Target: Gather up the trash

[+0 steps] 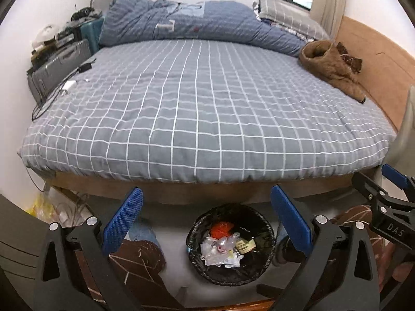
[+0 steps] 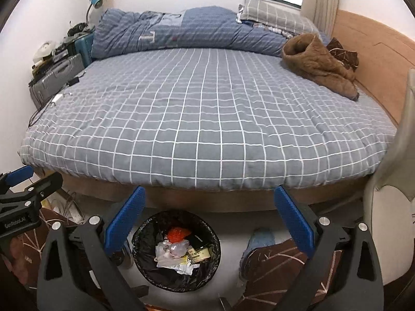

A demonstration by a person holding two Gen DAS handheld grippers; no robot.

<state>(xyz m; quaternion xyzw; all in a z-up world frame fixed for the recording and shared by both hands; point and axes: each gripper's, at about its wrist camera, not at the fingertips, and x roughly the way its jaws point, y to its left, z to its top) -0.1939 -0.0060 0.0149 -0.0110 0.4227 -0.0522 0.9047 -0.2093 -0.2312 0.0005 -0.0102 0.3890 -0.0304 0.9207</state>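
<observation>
A round bin with a black liner (image 1: 230, 243) stands on the floor at the foot of the bed, between the person's feet. It holds trash (image 1: 223, 248): clear plastic wrappers, white paper, a red packet and a small box. It also shows in the right wrist view (image 2: 176, 251). My left gripper (image 1: 207, 220) is open and empty above the bin. My right gripper (image 2: 210, 217) is open and empty, above and right of the bin. The right gripper shows at the right edge of the left view (image 1: 389, 207); the left one at the left edge of the right view (image 2: 23, 202).
A bed with a grey checked cover (image 1: 202, 108) fills the view, with a blue duvet (image 1: 186, 23), a pillow and a brown fleece garment (image 1: 332, 67). Chargers and cables (image 1: 70, 85) lie on its left edge. Suitcases (image 1: 57, 64) stand at left. A yellow bag (image 1: 44, 207) lies underneath.
</observation>
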